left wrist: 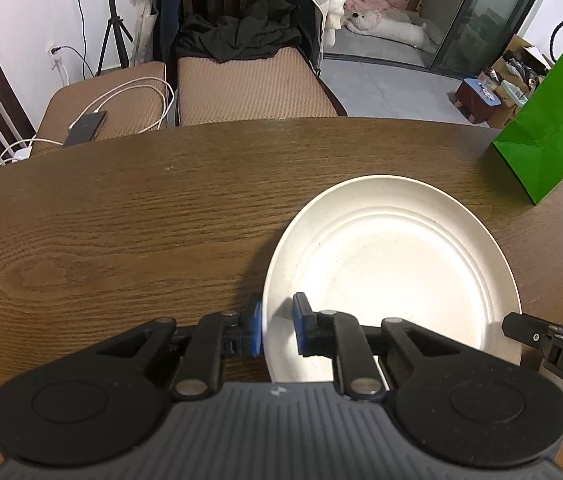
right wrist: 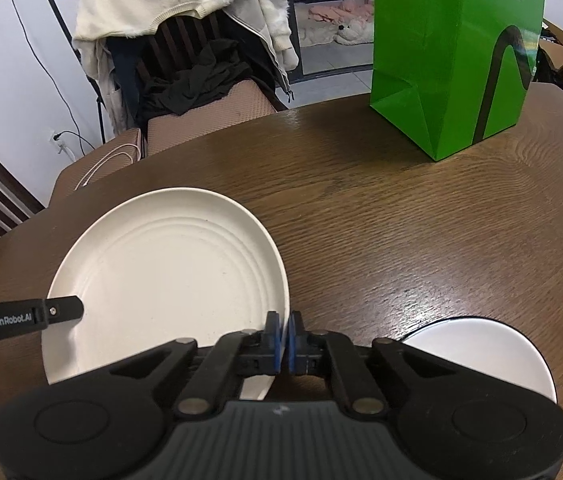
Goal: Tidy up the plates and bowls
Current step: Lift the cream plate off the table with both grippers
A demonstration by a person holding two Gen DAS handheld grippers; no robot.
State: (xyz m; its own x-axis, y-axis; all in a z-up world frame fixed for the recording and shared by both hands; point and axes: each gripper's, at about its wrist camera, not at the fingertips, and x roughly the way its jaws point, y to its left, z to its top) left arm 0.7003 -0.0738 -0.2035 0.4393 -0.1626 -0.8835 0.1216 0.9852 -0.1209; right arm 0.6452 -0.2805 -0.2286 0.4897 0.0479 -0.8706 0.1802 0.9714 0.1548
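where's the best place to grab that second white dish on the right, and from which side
Judging by the right wrist view, take the second white dish by its thin rim, one finger inside and one outside. Come from above at its far edge: that arc is bare, while the right gripper, shut on the cream plate, covers the near side.

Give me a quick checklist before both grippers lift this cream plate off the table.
1. Left gripper jaws straddle the rim of the cream plate: ok.
2. Left pads pressing the rim: cannot tell; a gap shows.
3. Right gripper jaws shut on the opposite rim: ok.
4. Plate empty: ok.
5. Green bag stands apart from the plate: ok.
6. White dish at the right, close to the right gripper: cannot tell if it is clear of the lift.
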